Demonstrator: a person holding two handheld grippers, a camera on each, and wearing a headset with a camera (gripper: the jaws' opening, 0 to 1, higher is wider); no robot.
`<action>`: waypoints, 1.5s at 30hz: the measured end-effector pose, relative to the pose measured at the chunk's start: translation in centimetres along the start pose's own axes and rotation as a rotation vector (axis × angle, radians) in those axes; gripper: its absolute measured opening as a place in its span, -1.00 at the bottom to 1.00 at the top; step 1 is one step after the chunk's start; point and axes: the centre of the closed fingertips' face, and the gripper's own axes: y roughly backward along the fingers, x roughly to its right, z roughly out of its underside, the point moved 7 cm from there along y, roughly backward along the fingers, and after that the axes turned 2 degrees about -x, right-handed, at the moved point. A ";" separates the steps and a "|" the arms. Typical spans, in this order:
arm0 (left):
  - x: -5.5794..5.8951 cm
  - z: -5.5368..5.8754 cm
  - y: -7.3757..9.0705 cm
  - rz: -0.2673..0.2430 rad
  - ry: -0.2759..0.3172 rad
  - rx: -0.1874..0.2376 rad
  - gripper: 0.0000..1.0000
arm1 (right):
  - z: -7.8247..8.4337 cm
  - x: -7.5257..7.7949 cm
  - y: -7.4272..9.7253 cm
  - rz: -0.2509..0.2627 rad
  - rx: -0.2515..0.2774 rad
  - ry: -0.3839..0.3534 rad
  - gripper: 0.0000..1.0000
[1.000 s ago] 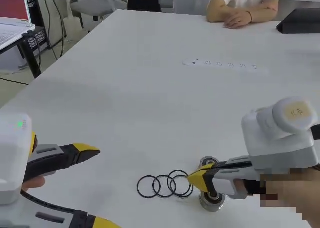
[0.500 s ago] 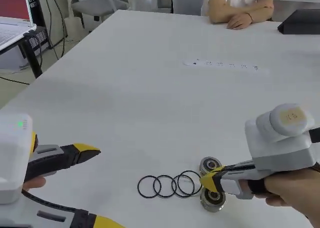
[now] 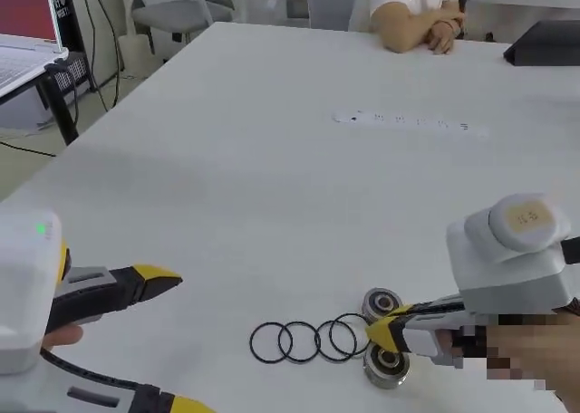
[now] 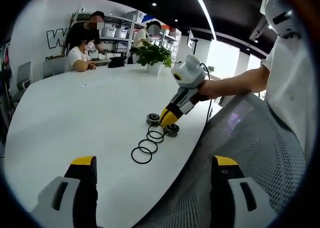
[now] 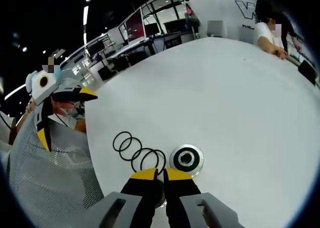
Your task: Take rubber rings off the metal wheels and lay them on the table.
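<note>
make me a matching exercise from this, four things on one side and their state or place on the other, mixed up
Things:
1. rubber rings
2. left gripper
3. right gripper
4. power strip

States or places:
a. jaws wide apart
b. far across the table
c. black, overlapping in a row
d. jaws together, tip between the two metal wheels

Pairs: 1-c, 2-a, 3-d, 4-b

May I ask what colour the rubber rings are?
The rubber rings are black, clearest in the head view.

Bright even indoor light, soft shadows, fisheye bending at edges, sharp focus
</note>
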 end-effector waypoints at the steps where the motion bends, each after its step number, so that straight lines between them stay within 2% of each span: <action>1: 0.0 0.0 0.0 0.000 0.000 -0.001 0.86 | 0.0 0.0 0.0 -0.001 -0.002 0.004 -0.96; 10: 0.1 0.1 -0.1 0.008 -0.002 -0.014 0.86 | -0.3 0.1 0.5 0.002 0.007 0.000 -0.93; 20: 0.2 0.0 -0.1 0.015 -0.010 -0.016 0.87 | -1.3 -0.2 1.8 -0.018 0.068 -0.019 -0.90; 27: 0.2 0.0 -0.2 0.024 -0.017 -0.016 0.88 | -1.9 -1.2 2.3 -0.013 0.068 0.063 -0.85; 36: 0.2 -0.1 -0.4 0.037 -0.025 -0.019 0.91 | -3.1 -2.6 3.7 -0.078 0.100 0.109 -0.54; 45: 0.2 -0.4 -0.4 0.049 -0.035 -0.011 0.94 | -4.2 -3.7 5.6 -0.102 0.132 0.180 -0.19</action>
